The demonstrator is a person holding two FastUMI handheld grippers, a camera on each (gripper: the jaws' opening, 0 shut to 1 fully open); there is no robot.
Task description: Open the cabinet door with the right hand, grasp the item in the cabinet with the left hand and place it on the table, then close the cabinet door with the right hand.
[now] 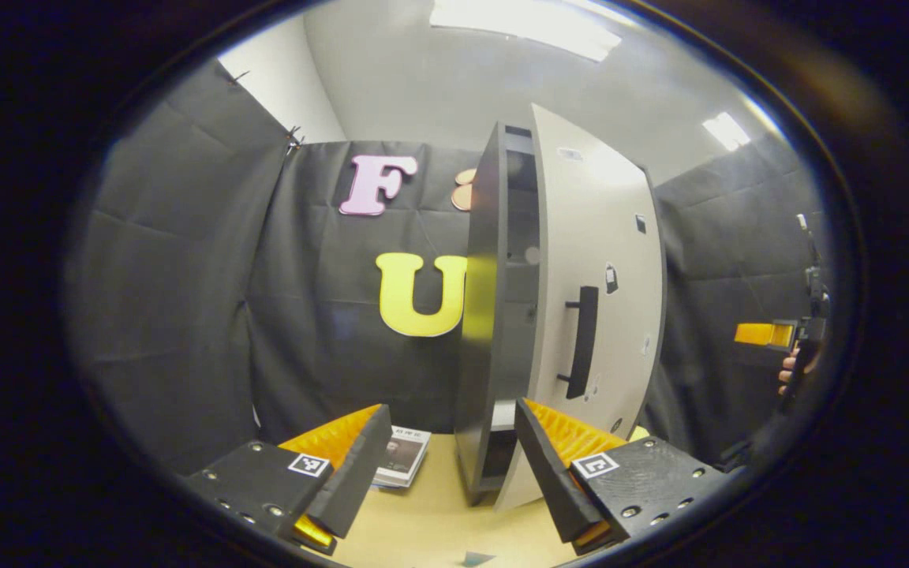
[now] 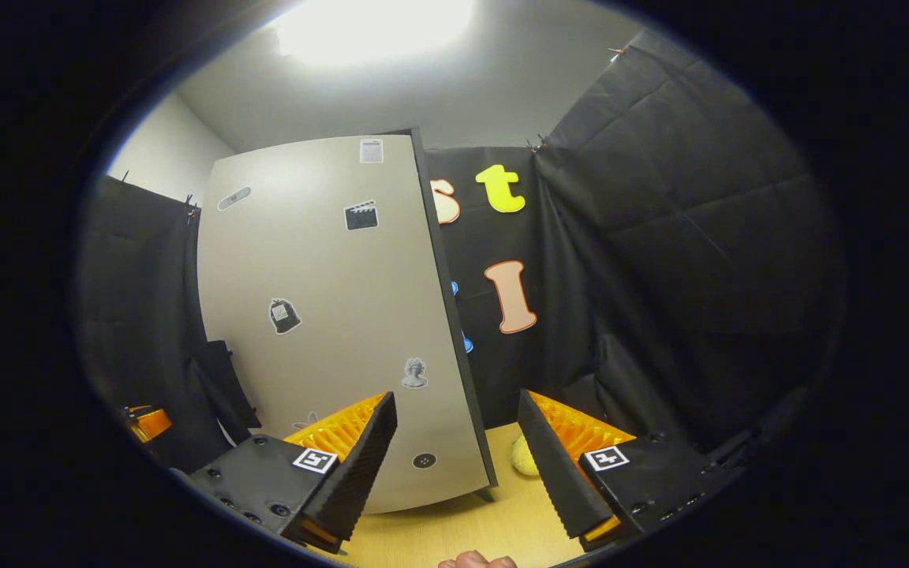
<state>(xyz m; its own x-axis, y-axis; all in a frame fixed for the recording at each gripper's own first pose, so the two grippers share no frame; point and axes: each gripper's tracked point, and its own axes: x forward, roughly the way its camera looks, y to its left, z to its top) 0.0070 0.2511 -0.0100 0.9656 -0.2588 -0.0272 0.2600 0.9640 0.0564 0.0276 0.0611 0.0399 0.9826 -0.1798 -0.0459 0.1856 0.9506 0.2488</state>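
Observation:
In the left gripper view the tall cabinet (image 1: 480, 315) stands on the table with its beige door (image 1: 604, 260) swung partly out. A narrow gap shows dark shelves inside. I cannot make out any item in there. The door's black handle (image 1: 582, 341) hangs free. My left gripper (image 1: 452, 409) is open, level with the gap and short of it. My right gripper (image 1: 770, 334), held by a hand (image 1: 791, 375), is off to the door's right, apart from it. In the right gripper view the right gripper (image 2: 454, 398) is open in front of the stickered door (image 2: 328, 315).
A booklet (image 1: 403, 464) lies on the wooden table (image 1: 439, 521) left of the cabinet. A small yellow soft object (image 2: 525, 456) sits on the table (image 2: 462, 528) beyond the door's edge. Black cloth walls close in on all sides.

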